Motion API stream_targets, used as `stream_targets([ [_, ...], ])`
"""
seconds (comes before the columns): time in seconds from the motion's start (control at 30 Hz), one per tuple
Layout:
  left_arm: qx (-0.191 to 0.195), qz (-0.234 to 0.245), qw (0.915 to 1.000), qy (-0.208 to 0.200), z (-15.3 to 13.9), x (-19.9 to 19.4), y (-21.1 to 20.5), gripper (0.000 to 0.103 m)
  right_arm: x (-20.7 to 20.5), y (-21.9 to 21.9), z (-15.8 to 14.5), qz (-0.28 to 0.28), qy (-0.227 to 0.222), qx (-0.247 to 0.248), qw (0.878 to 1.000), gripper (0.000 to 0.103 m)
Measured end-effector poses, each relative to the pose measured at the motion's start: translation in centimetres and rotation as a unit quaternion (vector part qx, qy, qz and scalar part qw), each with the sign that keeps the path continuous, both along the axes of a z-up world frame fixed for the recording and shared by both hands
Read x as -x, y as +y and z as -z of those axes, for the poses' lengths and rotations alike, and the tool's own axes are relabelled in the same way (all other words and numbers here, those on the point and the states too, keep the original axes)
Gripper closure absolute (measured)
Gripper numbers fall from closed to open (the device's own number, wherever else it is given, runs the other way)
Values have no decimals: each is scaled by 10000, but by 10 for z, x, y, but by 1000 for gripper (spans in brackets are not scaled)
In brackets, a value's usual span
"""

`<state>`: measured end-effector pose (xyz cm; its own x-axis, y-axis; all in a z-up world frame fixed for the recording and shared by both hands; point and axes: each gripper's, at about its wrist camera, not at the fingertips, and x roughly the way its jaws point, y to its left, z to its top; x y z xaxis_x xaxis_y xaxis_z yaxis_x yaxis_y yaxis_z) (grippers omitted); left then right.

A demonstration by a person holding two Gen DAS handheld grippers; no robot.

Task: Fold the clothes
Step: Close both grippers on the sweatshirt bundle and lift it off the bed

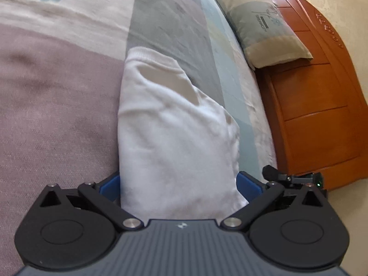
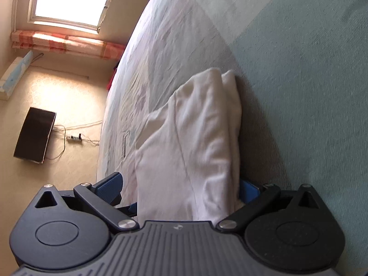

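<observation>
- Left gripper (image 1: 178,184) at the bottom centre of the left wrist view, blue pads (image 1: 110,187) spread wide on either side of a white garment (image 1: 174,133); cloth fills the gap, but whether the pads actually pinch it cannot be told.
- White garment, bunched and folded over, running from the bottom centre up to mid-frame, ribbed edge at its top, lying on the bedspread (image 1: 53,96).
- Pillow (image 1: 260,23) in the upper right, leaning against a wooden headboard (image 1: 317,96).
- Right gripper (image 2: 184,191) at the bottom centre of the right wrist view, blue pads (image 2: 110,185) likewise apart with the white garment (image 2: 195,138) between them; grip cannot be told.
- Same garment here rising from bottom centre to mid-frame over the pale blue bedspread (image 2: 299,69).
- Window (image 2: 69,0) upper left, black box (image 2: 34,135) and power strip (image 2: 74,138) on the floor at left.
</observation>
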<state>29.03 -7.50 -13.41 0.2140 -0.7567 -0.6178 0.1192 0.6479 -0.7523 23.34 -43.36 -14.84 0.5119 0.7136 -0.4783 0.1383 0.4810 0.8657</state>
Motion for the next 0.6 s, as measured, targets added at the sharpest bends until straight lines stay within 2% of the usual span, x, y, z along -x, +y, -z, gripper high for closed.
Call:
stream_targets([
  [0.2,323,-33,9992,219,9,-23,-9,2,-18,2,3,-139,127,-114,9998,0],
  [0.33,566,72,9976,387,12,-17,-2,2,-11,2,1,-306,137,-196,9992,0],
  [0.43,707,216,9966,350,16,-12,4,2,-4,-1,1,-473,64,-271,9985,0],
  [0.6,607,209,9969,466,17,-32,-18,2,-17,1,4,-437,139,-424,9980,0],
])
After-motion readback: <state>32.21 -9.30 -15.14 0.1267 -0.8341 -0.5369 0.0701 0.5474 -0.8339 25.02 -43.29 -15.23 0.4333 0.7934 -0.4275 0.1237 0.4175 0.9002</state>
